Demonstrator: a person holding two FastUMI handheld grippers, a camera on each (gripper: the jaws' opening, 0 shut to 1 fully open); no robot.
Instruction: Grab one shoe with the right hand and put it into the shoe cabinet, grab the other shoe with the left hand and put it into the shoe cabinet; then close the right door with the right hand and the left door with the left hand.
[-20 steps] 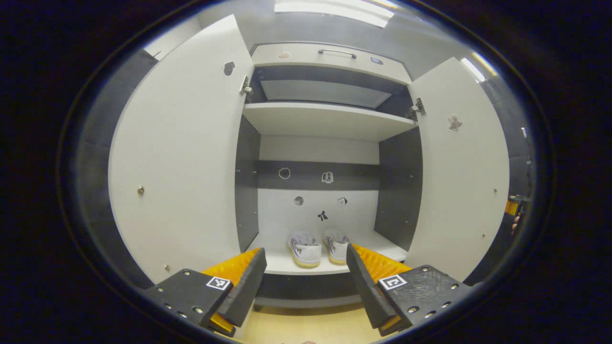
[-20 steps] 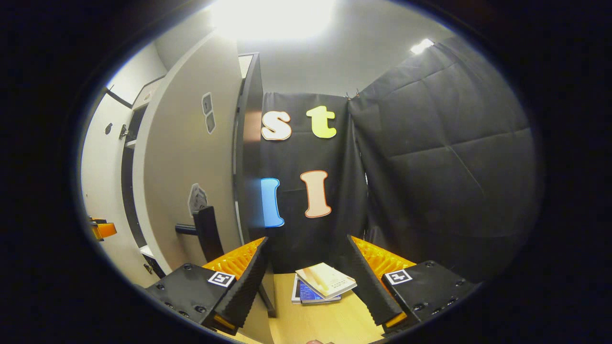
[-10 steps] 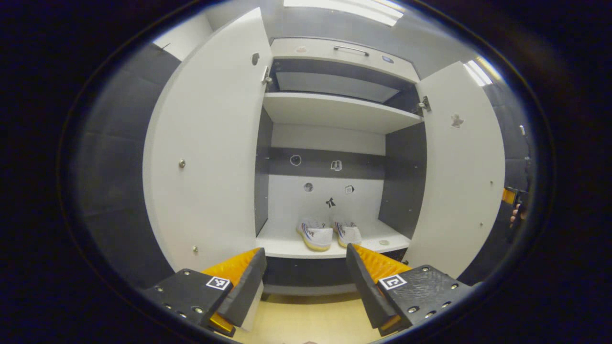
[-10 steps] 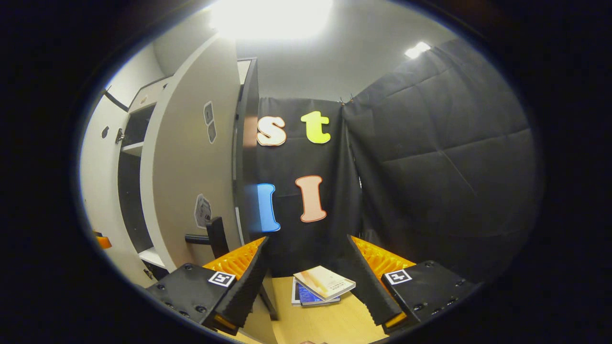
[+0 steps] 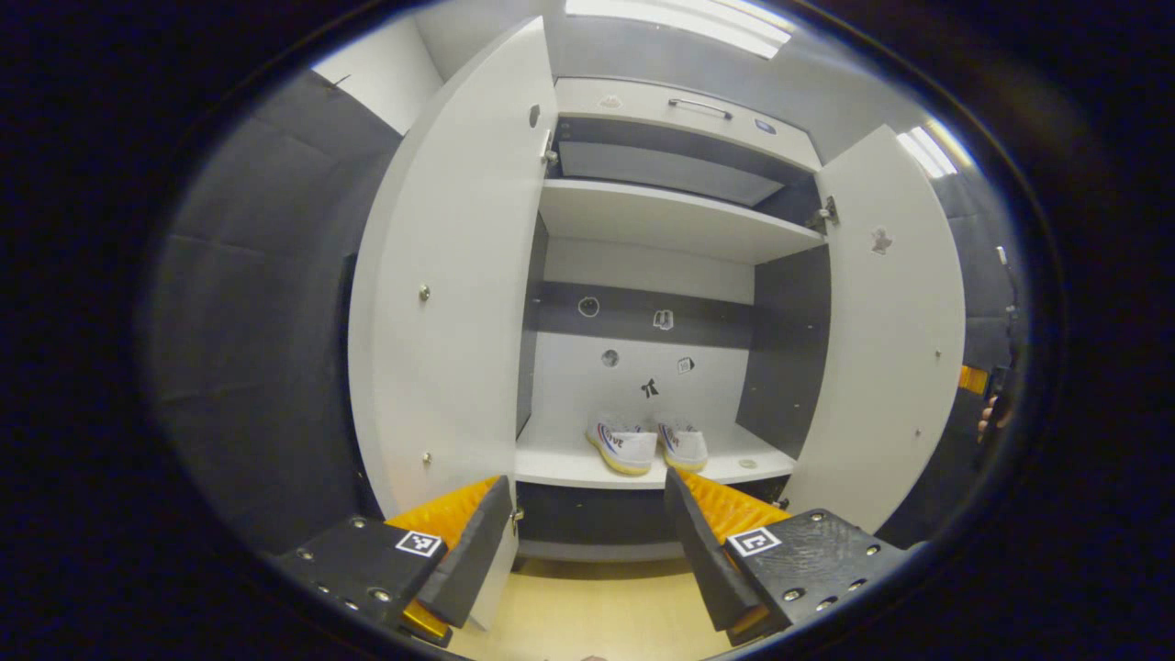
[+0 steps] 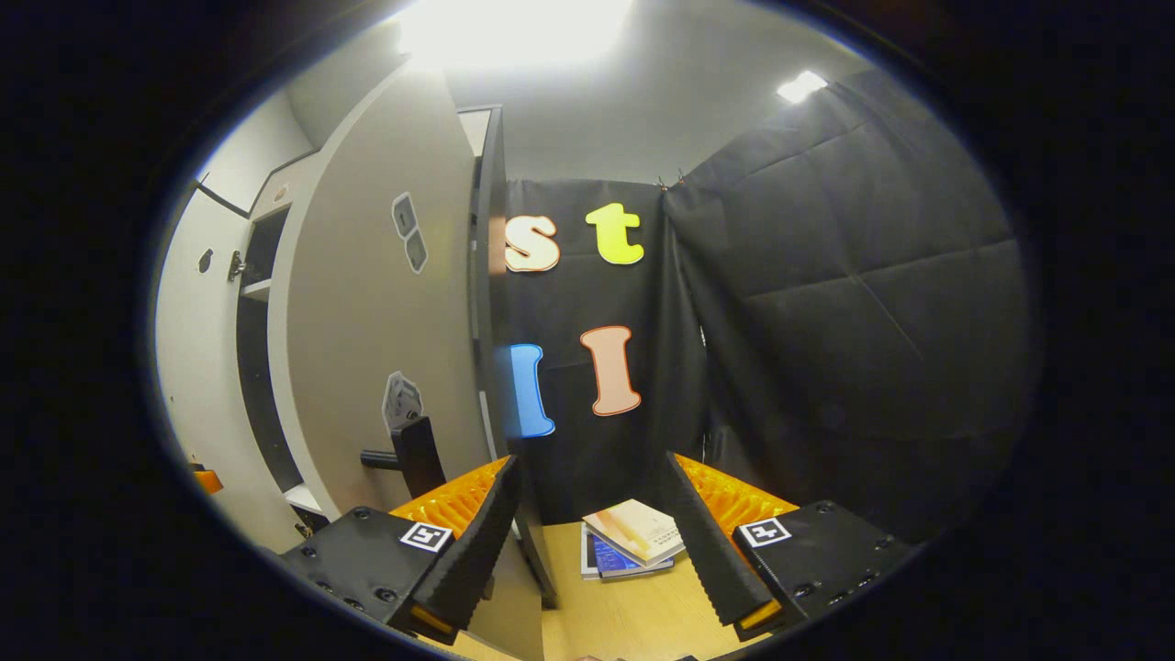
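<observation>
Two white shoes stand side by side on the lower shelf of the shoe cabinet. Both doors hang open: the left door and the right door. My left gripper is open and empty, some way in front of the cabinet, near the left door's lower edge. My right gripper is open and empty on the outer side of the right door, just right of its black handle. In the left gripper view, the right gripper and a hand show past the right door's edge.
An empty upper shelf and a drawer with a handle sit above the shoes. A small stack of books lies on the wooden floor by the black cloth wall.
My left gripper has drawn back and to the left, so the cabinet looks smaller and more of the dark wall shows. The right gripper has edged closer to the right door's handle.
</observation>
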